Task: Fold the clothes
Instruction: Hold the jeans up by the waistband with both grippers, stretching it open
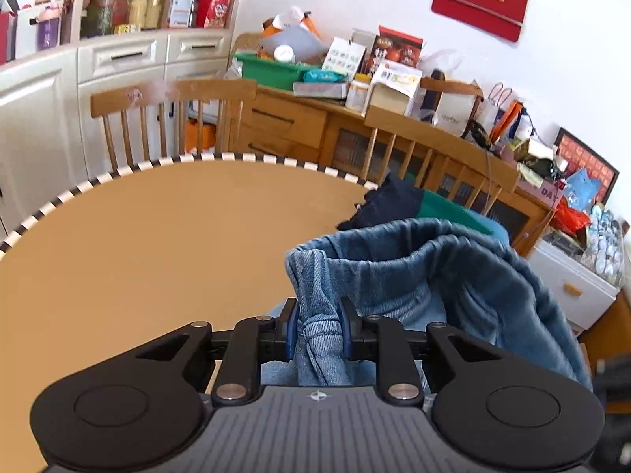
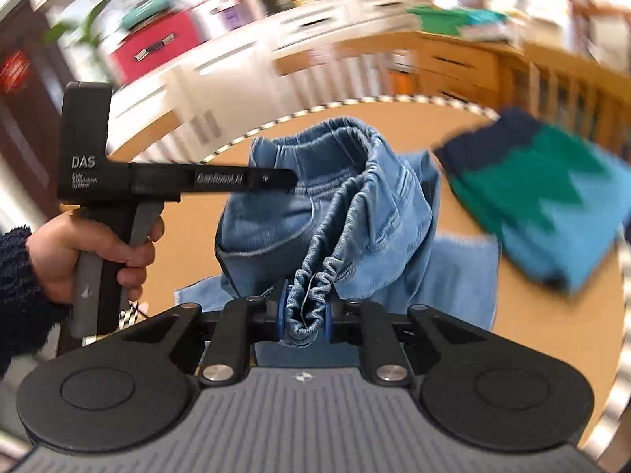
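Blue denim trousers [image 2: 327, 205] are held up off the round tan counter [image 1: 138, 236] by both tongs. Left tongs [image 1: 318, 333]: blue pads clenched on a bunched fold of the elastic waistband; the cloth rises from the pads and drapes away to the right in that view. Right tongs [image 2: 303, 317]: clamped on the gathered waistband edge, fabric pinched between the pads. In the right wrist view the waistband opening faces up and away, its band running from the pads up toward the far counter edge; the legs hang down, lower cloth resting on the counter. Long axis of the trousers roughly vertical, waist uppermost. A hand [image 2: 79, 252] in a dark knit sleeve grips the left tool's handle. Folded navy, green and blue garment [image 2: 544, 197] lies on the counter to the right, apart from the trousers; view blurred there
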Demonstrator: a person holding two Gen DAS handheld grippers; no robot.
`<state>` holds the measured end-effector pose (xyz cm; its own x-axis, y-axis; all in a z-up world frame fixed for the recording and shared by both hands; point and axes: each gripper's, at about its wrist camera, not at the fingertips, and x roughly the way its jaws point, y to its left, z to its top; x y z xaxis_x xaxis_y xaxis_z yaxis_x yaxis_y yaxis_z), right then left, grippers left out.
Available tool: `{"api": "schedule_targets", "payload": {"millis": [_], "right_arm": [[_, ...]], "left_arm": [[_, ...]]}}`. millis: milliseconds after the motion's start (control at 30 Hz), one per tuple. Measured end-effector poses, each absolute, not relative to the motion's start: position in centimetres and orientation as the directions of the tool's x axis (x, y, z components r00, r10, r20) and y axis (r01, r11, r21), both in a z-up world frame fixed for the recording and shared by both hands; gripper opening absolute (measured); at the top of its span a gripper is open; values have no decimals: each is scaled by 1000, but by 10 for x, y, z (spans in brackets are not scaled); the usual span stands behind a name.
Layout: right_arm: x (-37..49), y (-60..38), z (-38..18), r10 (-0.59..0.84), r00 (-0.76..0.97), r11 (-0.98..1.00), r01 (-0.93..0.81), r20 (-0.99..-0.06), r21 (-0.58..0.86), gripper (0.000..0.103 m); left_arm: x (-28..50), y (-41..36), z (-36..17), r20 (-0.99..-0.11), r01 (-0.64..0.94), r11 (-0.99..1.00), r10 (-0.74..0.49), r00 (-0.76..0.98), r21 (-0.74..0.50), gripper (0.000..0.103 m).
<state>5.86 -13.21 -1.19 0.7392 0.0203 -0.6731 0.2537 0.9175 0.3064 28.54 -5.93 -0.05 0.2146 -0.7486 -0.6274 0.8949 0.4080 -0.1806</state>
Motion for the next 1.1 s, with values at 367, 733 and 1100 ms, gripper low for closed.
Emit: {"api": "schedule_targets", "payload": {"millis": [367, 733, 1100], "right_arm": [[108, -182, 78, 103, 682, 981, 52, -724, 188, 15], [117, -185, 172, 168, 703, 984, -165, -691, 71, 14], [111, -189, 225, 187, 730, 965, -261, -657, -15, 13]], "left_arm": [[272, -25, 74, -595, 833, 537, -716, 365, -134, 22], [248, 21, 152, -564, 754, 654, -648, 513, -66, 22], [211, 61, 223, -538, 709, 705, -604, 588, -16, 21]]}}
